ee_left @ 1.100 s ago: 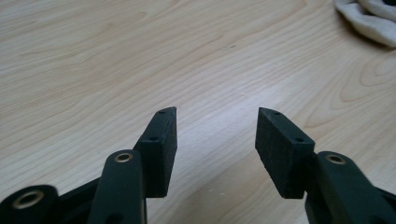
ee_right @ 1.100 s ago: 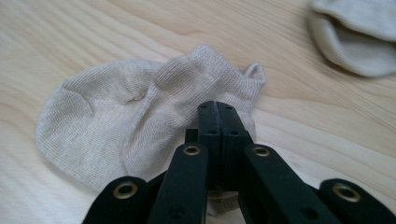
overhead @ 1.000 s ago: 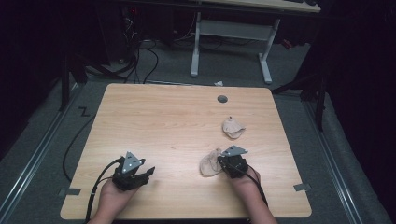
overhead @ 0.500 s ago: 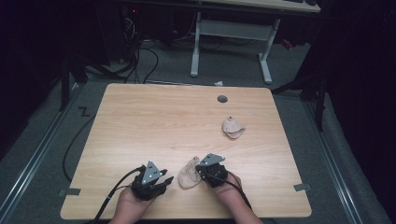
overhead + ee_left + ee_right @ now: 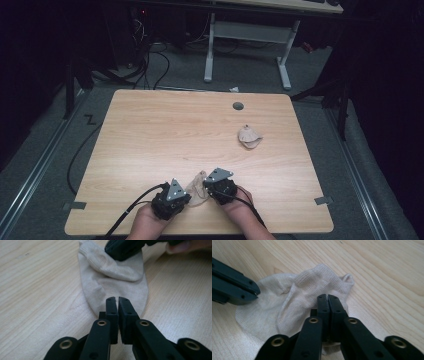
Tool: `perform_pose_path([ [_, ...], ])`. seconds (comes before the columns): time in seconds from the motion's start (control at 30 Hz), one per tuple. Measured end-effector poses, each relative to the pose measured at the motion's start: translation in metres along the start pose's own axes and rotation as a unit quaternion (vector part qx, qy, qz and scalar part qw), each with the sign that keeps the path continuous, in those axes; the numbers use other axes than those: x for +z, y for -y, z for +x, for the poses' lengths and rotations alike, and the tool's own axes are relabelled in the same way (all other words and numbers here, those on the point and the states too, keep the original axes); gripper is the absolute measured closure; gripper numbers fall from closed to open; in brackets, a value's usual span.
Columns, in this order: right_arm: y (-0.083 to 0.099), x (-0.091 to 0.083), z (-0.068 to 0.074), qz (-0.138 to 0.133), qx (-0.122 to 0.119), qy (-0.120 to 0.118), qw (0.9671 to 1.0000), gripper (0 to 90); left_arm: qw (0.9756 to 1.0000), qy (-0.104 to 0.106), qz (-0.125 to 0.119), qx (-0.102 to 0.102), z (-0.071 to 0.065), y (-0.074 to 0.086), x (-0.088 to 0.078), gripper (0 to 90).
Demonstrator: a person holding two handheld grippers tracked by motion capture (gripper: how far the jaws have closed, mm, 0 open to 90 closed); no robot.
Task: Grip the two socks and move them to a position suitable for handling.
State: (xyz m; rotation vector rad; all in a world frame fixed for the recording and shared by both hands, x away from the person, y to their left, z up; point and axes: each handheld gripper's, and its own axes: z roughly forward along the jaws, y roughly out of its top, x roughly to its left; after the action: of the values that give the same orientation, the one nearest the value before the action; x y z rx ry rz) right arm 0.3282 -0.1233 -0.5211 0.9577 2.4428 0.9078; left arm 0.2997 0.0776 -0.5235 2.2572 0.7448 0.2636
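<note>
A beige sock (image 5: 196,190) lies crumpled near the table's front edge, between my two grippers. My right gripper (image 5: 207,186) is shut on its bunched cuff end (image 5: 322,287), and cloth shows under the jaws. My left gripper (image 5: 186,196) has its jaws together with only a thin slit between them. Its tips (image 5: 117,299) are over the sock's rounded toe end (image 5: 100,290). I see no cloth between them. The right gripper's black jaws (image 5: 123,248) show at the top of the left gripper view. The left gripper's jaws (image 5: 235,287) show at the left of the right gripper view.
A second beige sock (image 5: 249,136) lies bunched on the right half of the wooden table (image 5: 165,130). A round cable hole (image 5: 238,106) sits near the far edge. Cables trail from both grippers over the front edge.
My right gripper has dragged the sock leftwards and nearer the front edge. The left gripper has moved right until its tips reached the sock.
</note>
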Motion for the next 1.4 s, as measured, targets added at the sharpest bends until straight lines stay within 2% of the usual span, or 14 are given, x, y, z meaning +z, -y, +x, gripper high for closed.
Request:
perform_pose_path([
  [0.03,-0.001,-0.003,0.001,-0.005,-0.006,0.003,1.0000,85.6,1.0000,0.000,0.000,0.000,0.000,0.000,0.000,86.6],
  [0.13,-0.006,-0.017,0.010,-0.052,-0.011,-0.010,0.9986,82.8,1.0000,-0.001,0.000,0.000,0.000,0.000,0.000,86.6],
  [0.17,-0.006,-0.017,0.010,-0.052,-0.011,-0.010,0.9986,82.8,1.0000,-0.001,-0.001,-0.001,0.000,0.001,0.000,86.6],
  [0.23,-0.007,-0.018,0.017,-0.056,-0.014,-0.031,0.9978,77.2,1.0000,-0.001,-0.001,-0.001,0.000,0.001,0.000,86.5],
  [0.27,-0.007,-0.017,0.021,-0.053,-0.017,-0.033,0.9979,75.3,1.0000,0.000,-0.001,0.000,0.000,0.001,0.000,86.5],
  [0.33,-0.006,-0.013,0.028,-0.042,-0.036,-0.026,0.9981,70.1,1.0000,0.001,-0.002,0.000,0.000,0.001,0.000,86.3],
  [0.4,-0.006,-0.009,0.027,-0.030,-0.037,-0.021,0.9987,67.4,1.0000,0.000,-0.003,0.000,0.000,0.002,0.000,86.2],
  [0.5,-0.004,-0.004,0.024,-0.018,-0.042,-0.021,0.9988,68.4,1.0000,0.001,-0.004,-0.001,0.000,0.002,0.000,86.0],
  [0.63,-0.002,-0.001,0.023,-0.006,-0.042,-0.020,0.9989,83.3,1.0000,0.003,-0.004,-0.001,0.001,0.002,0.000,86.0],
  [0.7,-0.004,-0.004,0.024,-0.010,-0.049,-0.002,0.9988,85.0,1.0000,0.004,-0.002,-0.002,0.001,0.001,-0.001,86.1],
  [0.87,-0.005,-0.016,0.020,-0.035,-0.033,0.003,0.9988,85.0,1.0000,0.006,0.000,-0.003,0.002,0.002,-0.001,86.0],
  [1.03,-0.001,-0.029,0.005,-0.057,-0.012,0.023,0.9980,84.9,1.0000,-0.006,-0.001,-0.005,0.010,0.004,-0.004,86.0],
  [1.13,0.006,-0.033,-0.011,-0.054,0.011,0.034,0.9979,84.9,0.9998,-0.013,-0.002,-0.016,0.018,0.005,-0.005,86.0],
  [1.4,0.014,-0.037,-0.021,-0.046,0.031,0.041,0.9976,84.8,0.9987,-0.025,-0.005,-0.045,0.036,0.012,-0.012,85.7],
])
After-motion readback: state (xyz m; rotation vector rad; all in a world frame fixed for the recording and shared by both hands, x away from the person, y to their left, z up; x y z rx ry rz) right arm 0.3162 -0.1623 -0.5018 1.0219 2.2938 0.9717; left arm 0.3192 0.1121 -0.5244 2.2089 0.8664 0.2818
